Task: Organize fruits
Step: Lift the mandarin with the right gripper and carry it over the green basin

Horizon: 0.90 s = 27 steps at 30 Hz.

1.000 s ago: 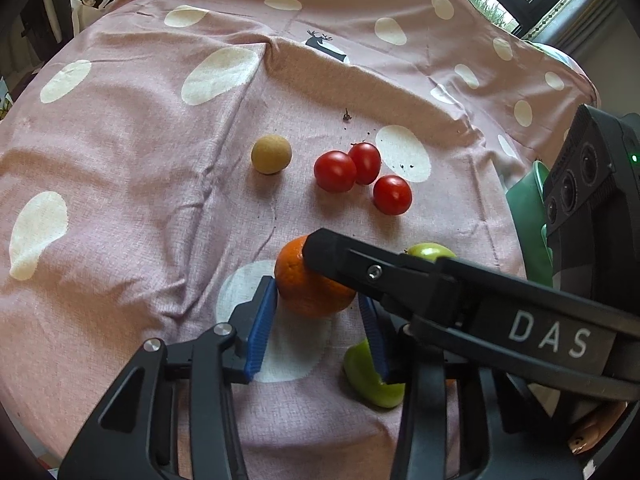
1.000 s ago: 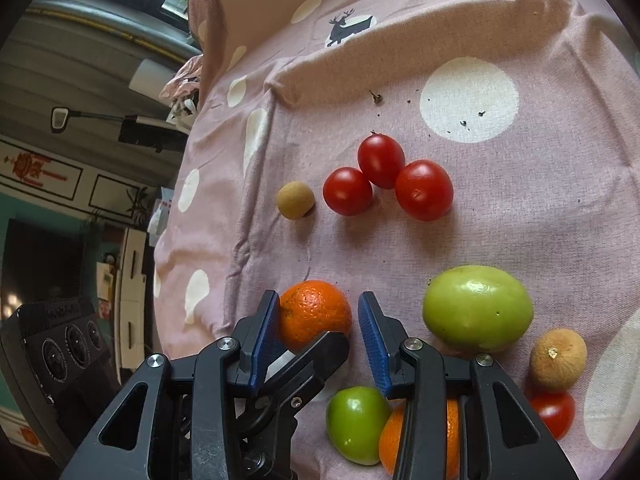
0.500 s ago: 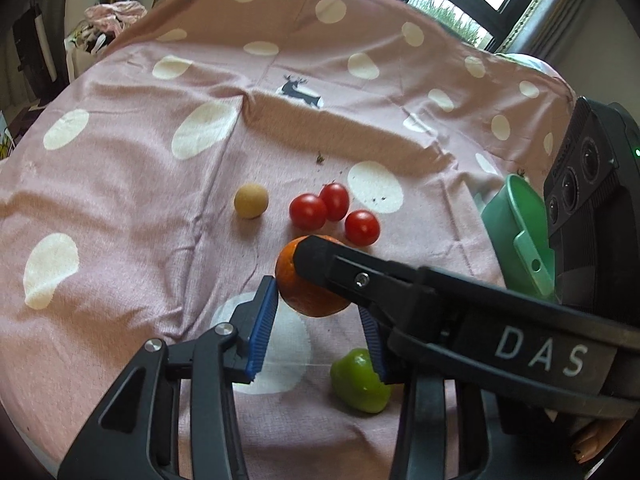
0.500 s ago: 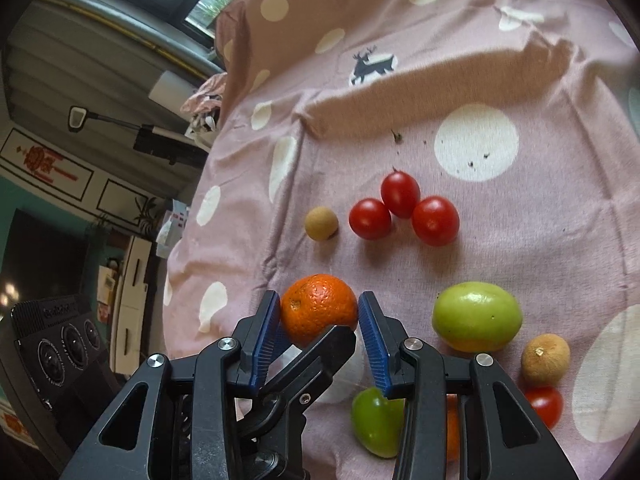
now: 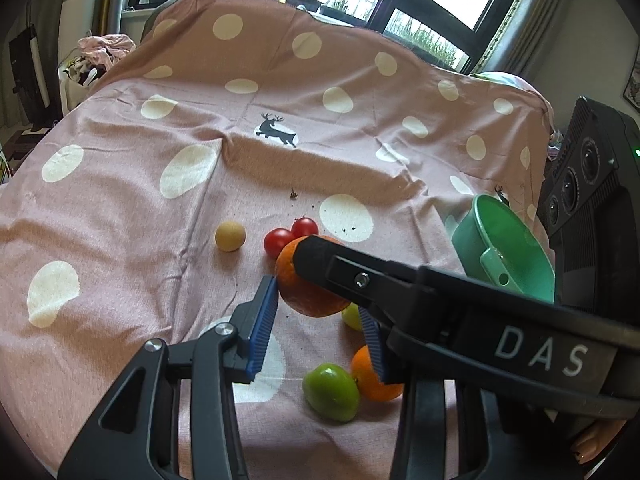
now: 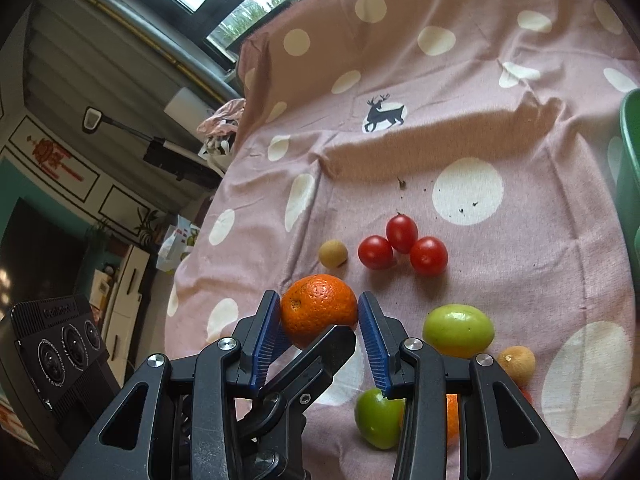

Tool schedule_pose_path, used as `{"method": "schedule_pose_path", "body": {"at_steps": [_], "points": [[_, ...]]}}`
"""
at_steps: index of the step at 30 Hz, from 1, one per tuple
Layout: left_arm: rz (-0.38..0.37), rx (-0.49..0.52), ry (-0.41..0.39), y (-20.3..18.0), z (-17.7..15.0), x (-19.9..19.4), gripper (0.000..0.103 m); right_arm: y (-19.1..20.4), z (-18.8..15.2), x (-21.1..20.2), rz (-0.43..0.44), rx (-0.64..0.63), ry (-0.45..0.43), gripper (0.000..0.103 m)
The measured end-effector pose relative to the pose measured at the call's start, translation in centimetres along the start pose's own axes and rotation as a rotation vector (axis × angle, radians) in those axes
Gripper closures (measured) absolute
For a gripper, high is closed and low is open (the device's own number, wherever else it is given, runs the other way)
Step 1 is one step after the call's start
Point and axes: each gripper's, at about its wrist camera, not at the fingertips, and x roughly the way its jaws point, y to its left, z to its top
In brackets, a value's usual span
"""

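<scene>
Both grippers clamp same orange [image 6: 318, 308], lifted clear above cloth [image 5: 120, 208].
Right gripper [image 6: 319, 316]: pads pressing both sides.
Left gripper [image 5: 316, 312]: right pad partly hidden by right gripper's finger.
Left view only: green bowl [image 5: 508, 248] at 3 o'clock.
Right view only: three tomatoes [image 6: 402, 244] at 1 o'clock, brown fruit [image 6: 517, 365] at 4.

Two close wrist views, angled down, sharing orange [image 5: 308, 296] and tablecloth [image 6: 500, 128]
</scene>
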Motion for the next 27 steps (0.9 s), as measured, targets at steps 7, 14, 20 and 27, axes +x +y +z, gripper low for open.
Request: {"method": "schedule_pose_path", "body": {"at_steps": [7,14,20,27], "points": [[-0.012,0.013,-0.054,-0.9,0.1,-0.9,0.063,0.5,0.1,-1.4,-0.013,-0.024,-0.045,0.059],[-0.036,0.034,-0.103,-1.9,0.1,-1.9,0.063,1.3,0.0,-3.0,-0.023,-0.066,-0.098,0.059],[-0.039,0.054,-0.136,-2.7,0.2,-2.5,0.063,1.5,0.0,-4.0,-0.026,-0.082,-0.126,0.059],[-0.055,0.068,-0.156,-3.4,0.2,-2.8,0.063,1.5,0.0,-5.1,-0.034,-0.095,-0.151,0.059]]}}
